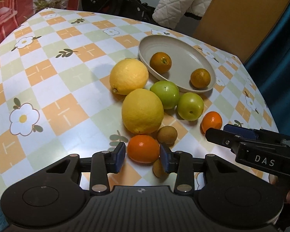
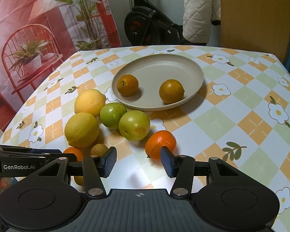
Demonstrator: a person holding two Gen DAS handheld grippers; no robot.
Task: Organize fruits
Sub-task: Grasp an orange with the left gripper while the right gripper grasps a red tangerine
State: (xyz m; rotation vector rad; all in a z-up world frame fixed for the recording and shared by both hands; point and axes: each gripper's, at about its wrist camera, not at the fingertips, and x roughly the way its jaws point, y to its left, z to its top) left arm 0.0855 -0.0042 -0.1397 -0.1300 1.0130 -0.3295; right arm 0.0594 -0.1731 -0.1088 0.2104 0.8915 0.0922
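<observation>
Left tool [image 1: 142,155]: fingers set either side of a small orange [image 1: 143,148] on the worktop [image 1: 48,89], at 6 o'clock in the left wrist view. Pads stand at the fruit's flanks; whether they press yet I cannot tell.

Right tool [image 2: 139,162]: released, nothing between the fingers. A second orange [image 2: 160,145] lies just beyond its right finger, at 1 o'clock of the tool.

Plate [image 2: 193,89] at 12 o'clock, holding two dull oranges. Two lemons [image 1: 129,76], two green fruits [image 1: 165,94] and two small brown fruits [image 1: 167,134] lie loose between plate and tools.

Recommendation, as judgement: close the left tool squarely across the orange's widest girth, gently, since round fruit may roll out. Lift clear of the near lemon and the brown fruit just beside the right pad before travelling to the plate. Set down in the open centre, away from the rim.
</observation>
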